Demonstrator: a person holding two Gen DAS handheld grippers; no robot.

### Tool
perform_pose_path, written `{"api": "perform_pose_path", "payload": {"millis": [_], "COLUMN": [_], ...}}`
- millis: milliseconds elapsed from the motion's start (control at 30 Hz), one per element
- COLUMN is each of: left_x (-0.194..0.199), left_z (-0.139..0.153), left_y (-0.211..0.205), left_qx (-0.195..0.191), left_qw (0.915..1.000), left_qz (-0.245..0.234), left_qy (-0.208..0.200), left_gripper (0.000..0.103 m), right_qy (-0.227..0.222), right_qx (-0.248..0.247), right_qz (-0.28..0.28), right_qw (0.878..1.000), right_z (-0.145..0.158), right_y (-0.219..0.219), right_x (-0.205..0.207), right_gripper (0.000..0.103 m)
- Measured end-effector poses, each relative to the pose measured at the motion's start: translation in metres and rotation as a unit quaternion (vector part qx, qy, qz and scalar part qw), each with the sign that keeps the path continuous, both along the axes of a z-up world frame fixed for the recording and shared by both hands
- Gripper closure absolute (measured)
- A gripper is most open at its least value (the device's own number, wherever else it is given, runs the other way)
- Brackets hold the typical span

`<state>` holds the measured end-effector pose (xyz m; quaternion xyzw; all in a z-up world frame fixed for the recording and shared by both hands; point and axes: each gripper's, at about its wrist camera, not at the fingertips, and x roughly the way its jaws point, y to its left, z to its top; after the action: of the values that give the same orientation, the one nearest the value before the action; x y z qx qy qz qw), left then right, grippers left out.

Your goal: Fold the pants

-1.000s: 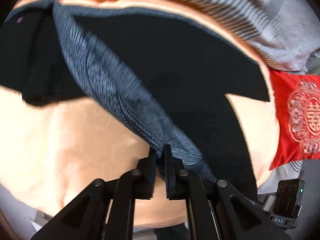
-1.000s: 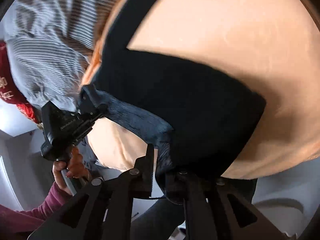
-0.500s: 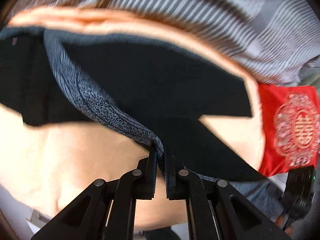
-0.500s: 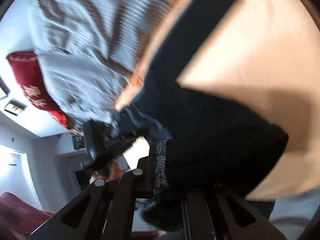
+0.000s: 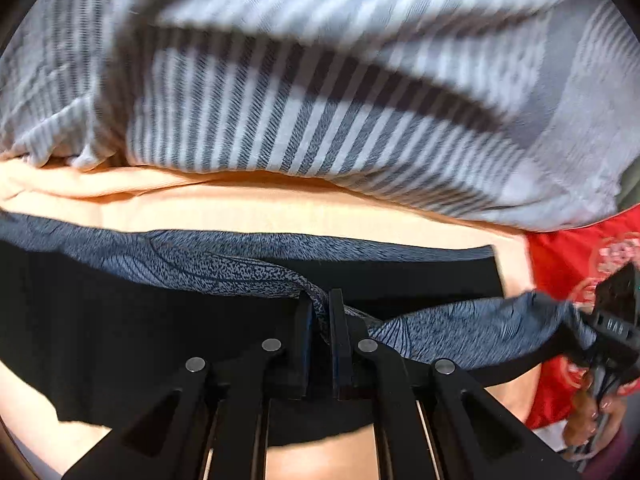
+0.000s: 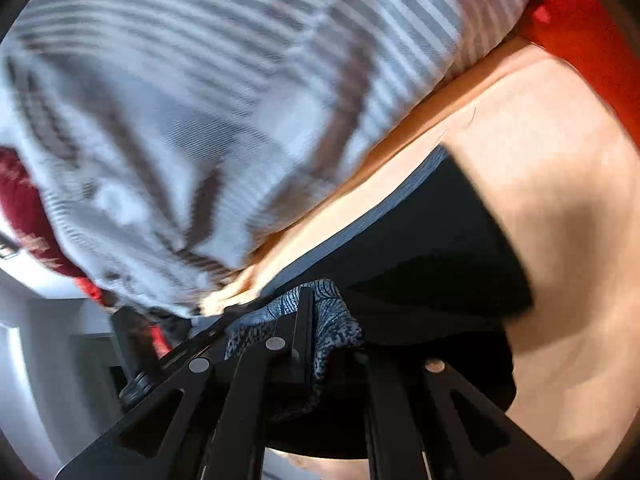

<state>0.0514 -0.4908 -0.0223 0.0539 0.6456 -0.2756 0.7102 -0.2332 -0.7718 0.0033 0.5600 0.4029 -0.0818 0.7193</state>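
Both grippers are clamped tight on the patterned grey waistband of the black pants: the left gripper pinches its middle, the right gripper its end. The pants lie across the peach sheet, beside a striped duvet.

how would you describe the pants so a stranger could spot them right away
On the peach sheet, just below the grey striped quilt, lie the pants. They are the only black cloth there, with a speckled blue-grey inner band folded out along the edge.
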Motion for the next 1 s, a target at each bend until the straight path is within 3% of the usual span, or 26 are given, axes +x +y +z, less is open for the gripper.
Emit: {"api": "perform_pose_path", "payload": {"millis": [100, 167, 233, 300, 400, 500, 533, 600, 633, 667, 733, 800, 833, 933, 1000], "left_x": [0.006, 0.011, 0.015, 0.019, 0.017, 0.004, -0.002, -0.014, -0.018, -0.023, -0.032, -0.039, -0.042, -0.046, -0.048], "left_z": [-0.016, -0.019, -0.015, -0.005, -0.003, -0.015, -0.021, -0.039, -0.046, -0.053, -0.065, -0.067, -0.068, -0.068, -0.068], "left_y": [-0.016, -0.019, -0.017, -0.009, -0.002, 0.0, 0.002, 0.003, 0.002, 0.002, 0.0, -0.001, -0.002, -0.001, -0.001], "left_qx": [0.024, 0.032, 0.039, 0.04, 0.05, 0.084, 0.092, 0.101, 0.108, 0.116, 0.13, 0.135, 0.136, 0.139, 0.142], "left_qw": [0.9997, 0.9995, 0.9988, 0.9976, 0.9972, 0.9949, 0.9944, 0.9944, 0.9938, 0.9929, 0.9911, 0.9897, 0.9893, 0.9885, 0.9881], "left_qz": [-0.005, -0.001, 0.009, 0.019, 0.009, -0.01, -0.011, -0.011, -0.01, -0.011, -0.013, -0.015, -0.018, -0.016, -0.017], "left_qy": [-0.004, -0.008, -0.029, -0.052, -0.054, -0.056, -0.051, -0.029, -0.026, -0.024, -0.025, -0.044, -0.049, -0.057, -0.057], "left_gripper": [0.095, 0.084, 0.048, 0.035, 0.035, 0.035, 0.035, 0.035, 0.035, 0.035, 0.035, 0.033, 0.032, 0.032, 0.032], "right_qy": [0.023, 0.04, 0.056, 0.065, 0.058, 0.06, 0.061, 0.061, 0.062, 0.064, 0.057, 0.046, 0.05, 0.07, 0.09], "right_qx": [-0.011, -0.012, -0.007, 0.0, 0.035, 0.035, 0.026, 0.0, -0.014, -0.041, -0.08, -0.106, -0.122, -0.14, -0.146], "right_qz": [0.021, 0.028, 0.025, 0.014, 0.024, 0.021, 0.019, -0.001, -0.016, -0.036, -0.032, 0.0, 0.031, 0.102, 0.116], "right_qw": [0.999, 0.999, 0.998, 0.998, 0.997, 0.997, 0.998, 0.998, 0.998, 0.996, 0.995, 0.993, 0.991, 0.982, 0.978], "right_z": [-0.023, -0.038, -0.052, -0.062, -0.069, -0.06, -0.052, -0.034, -0.026, -0.012, 0.012, 0.03, 0.035, 0.024, 0.007], "right_y": [-0.017, -0.025, -0.033, -0.041, -0.049, -0.053, -0.054, -0.062, -0.072, -0.077, -0.081, -0.071, -0.062, -0.031, -0.021], "right_x": [0.017, 0.027, 0.03, 0.026, 0.016, 0.012, 0.009, 0.001, -0.001, -0.009, -0.017, -0.02, -0.018, -0.001, 0.013], "right_gripper": [0.099, 0.099, 0.099, 0.099, 0.099, 0.096, 0.09, 0.058, 0.025, 0.016, 0.017, 0.03, 0.042, 0.058, 0.062]}}
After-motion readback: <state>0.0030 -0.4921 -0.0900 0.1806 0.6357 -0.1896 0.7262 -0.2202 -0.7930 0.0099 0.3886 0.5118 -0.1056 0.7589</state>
